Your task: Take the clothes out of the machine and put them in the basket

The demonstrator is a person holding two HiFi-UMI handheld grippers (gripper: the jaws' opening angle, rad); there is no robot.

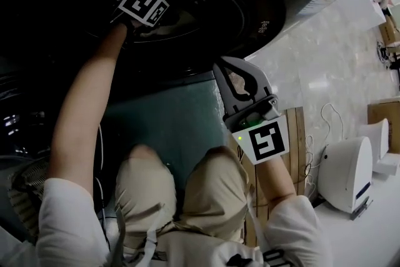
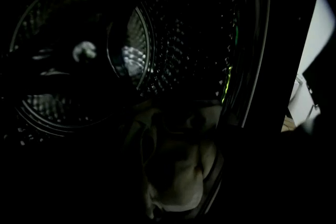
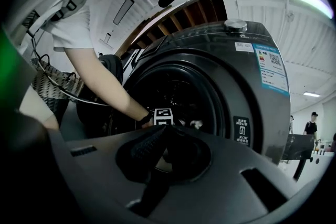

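**Cloth in the dark drum, and a loose hold is the main worry**

The left gripper [image 1: 142, 7] is reached deep into the drum [image 2: 173, 44] of the washing machine [image 1: 256, 6]. A pale garment [image 2: 176, 165] lies bunched right where its jaws sit. The drum is so dark that I cannot tell how far apart those fingers stand, or whether they pinch the cloth at all. The right gripper [image 1: 232, 69] waits outside, below the rim of the opening, with its fingers pressed together on nothing.

If the left jaws have only a fold, the garment will likely slip free on the way out. It would then drop back into the drum or onto the floor in front of the machine. Trailing cloth could also catch on the rim of the opening as it is dragged over.

The basket [image 3: 50, 84] stands off to the person's left, beyond the open door [image 3: 105, 73] (a wicker one, partly hidden by the arm). The door seems to lie between the opening and the basket, so the load would have to be carried round or over it. The person's knees [image 1: 147, 175] crowd the space under the opening, and a thin cable [image 1: 100, 153] hangs beside the left arm, where loose fabric might snag. A white appliance [image 1: 344, 172] sits well off to the right, out of the way.
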